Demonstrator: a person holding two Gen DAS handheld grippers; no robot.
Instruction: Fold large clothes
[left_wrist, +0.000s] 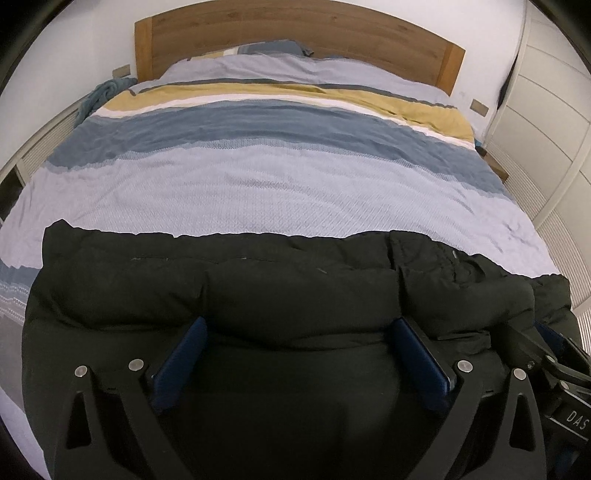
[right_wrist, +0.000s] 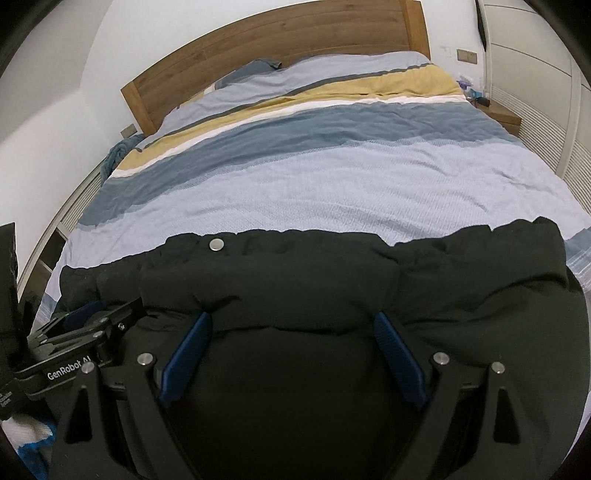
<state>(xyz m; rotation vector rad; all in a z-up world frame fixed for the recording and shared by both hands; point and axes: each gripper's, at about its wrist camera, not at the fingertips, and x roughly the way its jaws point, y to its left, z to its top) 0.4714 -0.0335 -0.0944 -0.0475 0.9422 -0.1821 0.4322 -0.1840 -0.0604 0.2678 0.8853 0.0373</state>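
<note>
A large black padded coat (left_wrist: 258, 288) lies across the near end of the bed, and it also fills the near part of the right wrist view (right_wrist: 332, 280). A silver snap (right_wrist: 216, 244) shows near its far edge. My left gripper (left_wrist: 301, 325) is open, its blue fingers (left_wrist: 184, 354) resting on the coat's near fold with fabric bulging between them. My right gripper (right_wrist: 293, 321) is open the same way, blue fingers (right_wrist: 395, 354) spread over the coat. Each gripper shows at the edge of the other's view. Whether either holds fabric underneath is hidden.
The bed (left_wrist: 280, 184) has a striped grey, blue, white and yellow duvet and a wooden headboard (left_wrist: 295, 33). A teal cloth (left_wrist: 99, 96) hangs at the far left side. A wooden nightstand (right_wrist: 506, 114) and white cupboards (left_wrist: 546, 110) stand on the right.
</note>
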